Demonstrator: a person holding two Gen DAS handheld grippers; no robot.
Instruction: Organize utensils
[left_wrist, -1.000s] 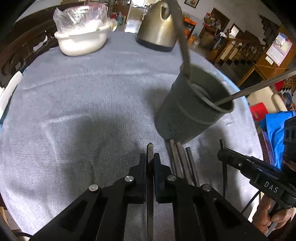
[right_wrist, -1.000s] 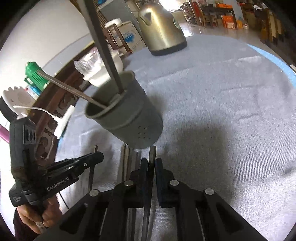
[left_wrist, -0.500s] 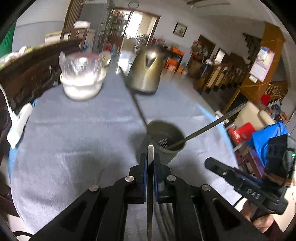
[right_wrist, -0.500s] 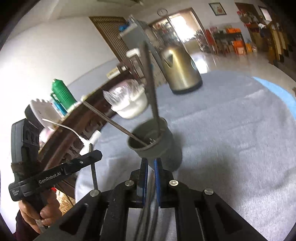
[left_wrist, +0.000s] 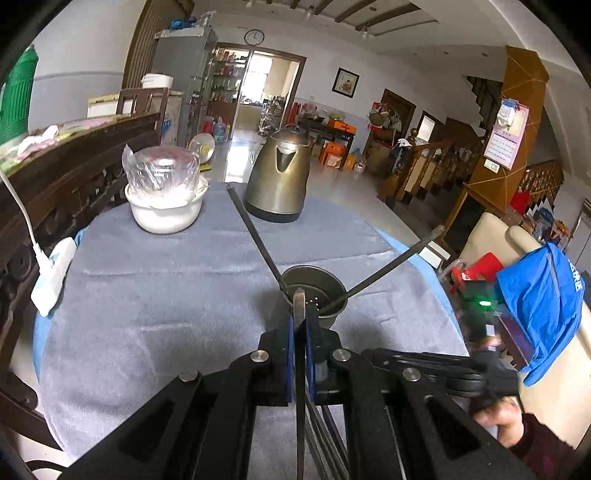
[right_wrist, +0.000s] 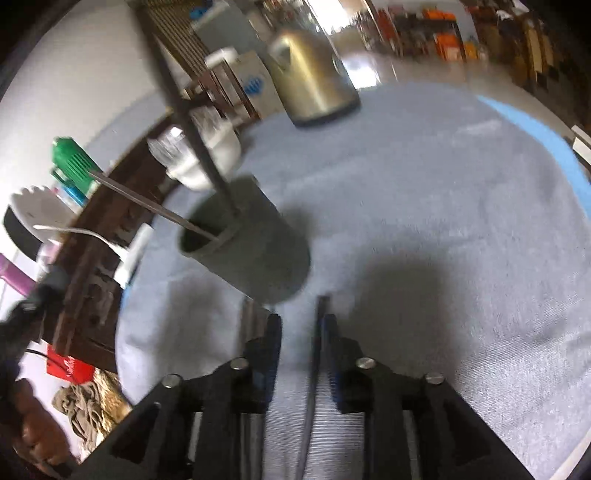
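A grey perforated utensil cup (left_wrist: 314, 295) stands on the grey tablecloth (left_wrist: 166, 295) with two long dark utensils leaning out of it. My left gripper (left_wrist: 300, 317) is shut on a thin flat metal utensil (left_wrist: 298, 369), held above and just short of the cup. In the right wrist view the cup (right_wrist: 251, 243) is just ahead and to the left. My right gripper (right_wrist: 301, 321) is low over the cloth and its jaws are opening. A dark utensil (right_wrist: 317, 332) lies between them against the right pad. Several more utensils (left_wrist: 325, 424) lie on the cloth beneath.
A metal kettle (left_wrist: 279, 181) and a white bowl under plastic wrap (left_wrist: 164, 206) stand at the far side of the table. A white plug block (left_wrist: 51, 273) sits at the left edge by dark wooden furniture. A blue bag (left_wrist: 543, 306) hangs off the right.
My left gripper has risen with its utensil and now looks down into the cup. The right gripper lifted, came back down toward the cloth, and its jaws have parted from the utensil.
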